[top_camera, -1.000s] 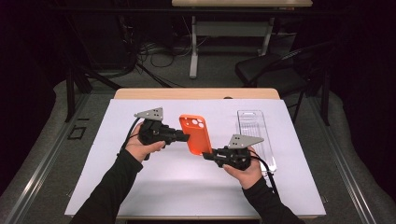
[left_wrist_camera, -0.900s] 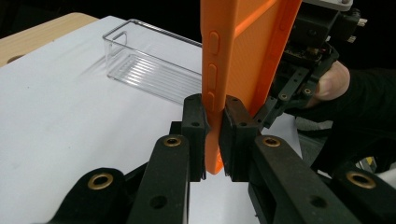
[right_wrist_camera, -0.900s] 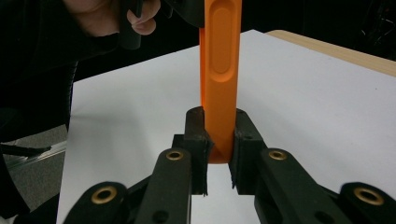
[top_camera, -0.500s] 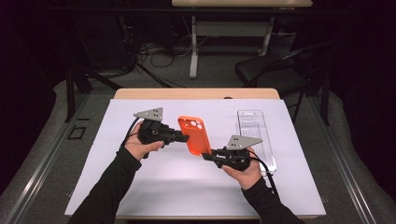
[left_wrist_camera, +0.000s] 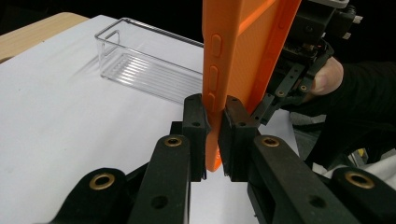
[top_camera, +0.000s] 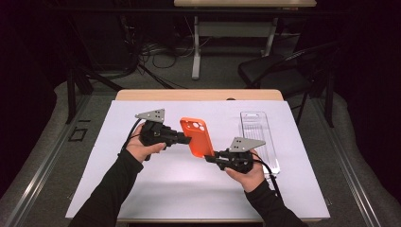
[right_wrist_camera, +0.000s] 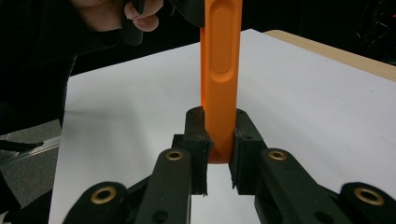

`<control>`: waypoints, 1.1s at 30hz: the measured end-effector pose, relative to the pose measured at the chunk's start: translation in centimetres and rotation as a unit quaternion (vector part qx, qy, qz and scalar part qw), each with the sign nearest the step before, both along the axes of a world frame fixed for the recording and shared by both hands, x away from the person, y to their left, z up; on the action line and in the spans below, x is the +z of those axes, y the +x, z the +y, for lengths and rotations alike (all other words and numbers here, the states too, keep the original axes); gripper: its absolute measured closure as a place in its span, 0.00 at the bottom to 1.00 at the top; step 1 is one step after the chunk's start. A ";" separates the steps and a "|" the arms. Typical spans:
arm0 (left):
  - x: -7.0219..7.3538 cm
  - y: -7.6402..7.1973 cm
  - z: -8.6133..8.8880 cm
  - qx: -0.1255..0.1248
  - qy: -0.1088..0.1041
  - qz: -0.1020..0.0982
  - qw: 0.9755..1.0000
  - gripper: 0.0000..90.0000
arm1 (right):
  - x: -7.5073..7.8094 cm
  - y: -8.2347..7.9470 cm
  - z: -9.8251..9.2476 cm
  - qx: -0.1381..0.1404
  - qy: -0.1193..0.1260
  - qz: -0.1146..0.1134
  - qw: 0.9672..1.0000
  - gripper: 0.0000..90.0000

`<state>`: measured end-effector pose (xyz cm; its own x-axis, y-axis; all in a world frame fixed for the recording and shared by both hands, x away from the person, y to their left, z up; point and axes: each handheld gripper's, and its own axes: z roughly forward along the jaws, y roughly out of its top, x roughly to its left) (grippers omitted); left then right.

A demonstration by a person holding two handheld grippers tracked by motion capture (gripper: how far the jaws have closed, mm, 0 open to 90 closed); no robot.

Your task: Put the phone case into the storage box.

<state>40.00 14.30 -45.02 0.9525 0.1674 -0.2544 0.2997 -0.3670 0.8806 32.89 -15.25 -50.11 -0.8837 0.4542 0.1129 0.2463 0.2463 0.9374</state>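
both claws [top_camera: 189, 139] [top_camera: 208, 157] pinch orange phone case [top_camera: 198, 136], seemingly clear of tray [top_camera: 259, 137].

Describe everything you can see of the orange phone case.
The orange phone case looks like matte, rubbery plastic. It has a raised camera cutout near its top corner and moulded side buttons along one edge, seen in the left gripper view. It is held up off the white table cover, roughly upright and tilted. The left gripper is shut on one long edge, the right gripper on the opposite edge near the lower end. Nothing else touches it; a clear plastic tray lies apart on the table.
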 end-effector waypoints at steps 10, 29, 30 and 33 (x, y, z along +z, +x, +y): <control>0.0 0.0 -0.1 0.003 0.002 0.003 1.000 0.91 | 0.0 0.0 -0.1 -0.001 0.000 0.002 1.000 0.89; -0.1 0.0 -0.2 0.005 0.006 0.009 1.000 0.91 | 0.0 0.0 0.0 -0.003 0.004 0.000 1.000 0.85; -0.1 0.0 -0.2 0.005 0.008 0.008 1.000 0.91 | 0.0 0.0 0.0 -0.003 0.003 0.000 1.000 0.85; -0.2 0.0 -0.3 0.007 0.010 0.010 1.000 0.91 | 0.0 0.0 0.0 -0.004 0.005 0.000 1.000 0.83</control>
